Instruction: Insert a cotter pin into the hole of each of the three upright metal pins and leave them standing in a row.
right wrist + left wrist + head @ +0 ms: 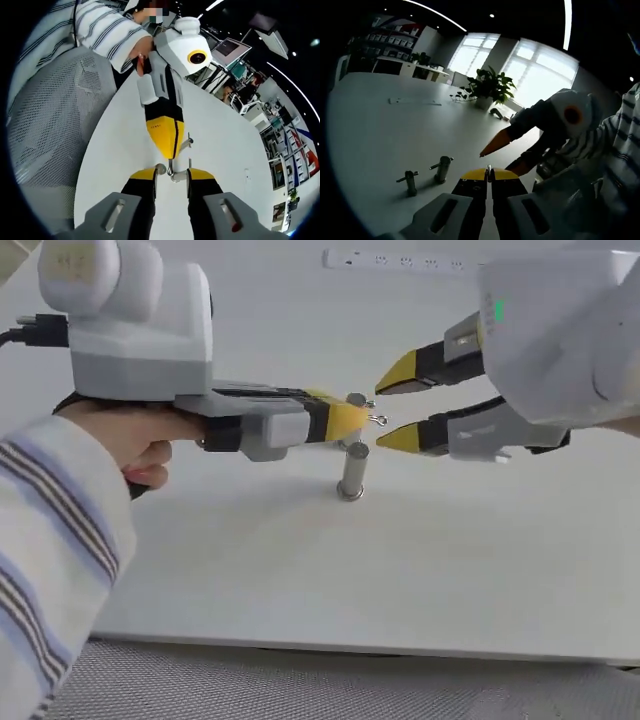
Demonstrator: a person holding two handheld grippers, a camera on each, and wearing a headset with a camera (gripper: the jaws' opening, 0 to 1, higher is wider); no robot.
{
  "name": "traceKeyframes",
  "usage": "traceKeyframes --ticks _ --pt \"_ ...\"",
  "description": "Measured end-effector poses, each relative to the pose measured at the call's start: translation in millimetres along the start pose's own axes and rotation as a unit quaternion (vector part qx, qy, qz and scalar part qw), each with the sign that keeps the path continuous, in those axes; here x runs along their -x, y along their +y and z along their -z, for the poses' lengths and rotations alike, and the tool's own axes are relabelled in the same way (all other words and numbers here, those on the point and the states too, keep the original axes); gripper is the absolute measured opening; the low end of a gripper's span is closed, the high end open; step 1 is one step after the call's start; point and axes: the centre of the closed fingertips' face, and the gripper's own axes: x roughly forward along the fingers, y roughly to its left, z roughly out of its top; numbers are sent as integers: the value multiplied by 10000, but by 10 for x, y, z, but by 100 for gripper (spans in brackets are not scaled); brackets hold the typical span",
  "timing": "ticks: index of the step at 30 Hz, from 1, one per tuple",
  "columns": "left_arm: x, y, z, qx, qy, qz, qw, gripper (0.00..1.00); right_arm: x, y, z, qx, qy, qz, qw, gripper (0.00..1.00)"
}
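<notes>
three metal pins (442,172) (411,186) (351,476), three cotter pins (434,166) (401,178) (489,171)

Left hand-held gripper (364,420), right hand-held gripper (173,174) yellow-tipped black, cotter pin (379,421), metal pin (352,472) silver, table (400,570) white, sleeve (50,540) white, blue-brown stripes

An upright metal pin (351,472) stands on the table (300,570) below the left gripper (362,419), with the right gripper (379,414) opposite

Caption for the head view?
Left gripper, shut on a cotter pin, faces the open right gripper above an upright metal pin.
</notes>
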Motion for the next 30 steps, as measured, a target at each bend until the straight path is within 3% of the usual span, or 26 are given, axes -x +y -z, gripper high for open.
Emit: traceKeyframes --ticks 6,9,12,14,17,21,22,30 --pt "71 -56 -12 -630 -7 115 9979 0 3 92 5 -656 -240 -369 9969 21" --pt "91 -79 14 -1078 98 155 9940 0 17 101 -21 -928 -413 -472 9937 20" --pt "101 -159 -15 -1389 1 309 9898 0 20 107 -26 -1118 -500 -558 9909 19" --pt "112 -221 -38 -1800 -20 410 9828 0 24 127 -45 -1270 -595 -669 9879 18" --pt "123 -283 -42 -1884 8 498 9808 0 25 160 -59 -1396 -633 -794 9850 17" --pt "132 -316 -43 -2240 75 542 9731 0 43 236 -153 -1454 -737 -888 9826 14" --pt "120 -331 -51 -2411 80 541 9690 0 48 244 -165 -1458 -765 -900 9822 13" --pt "49 -464 1 -2635 288 655 9620 0 76 270 -188 -1563 -890 -966 9789 8"
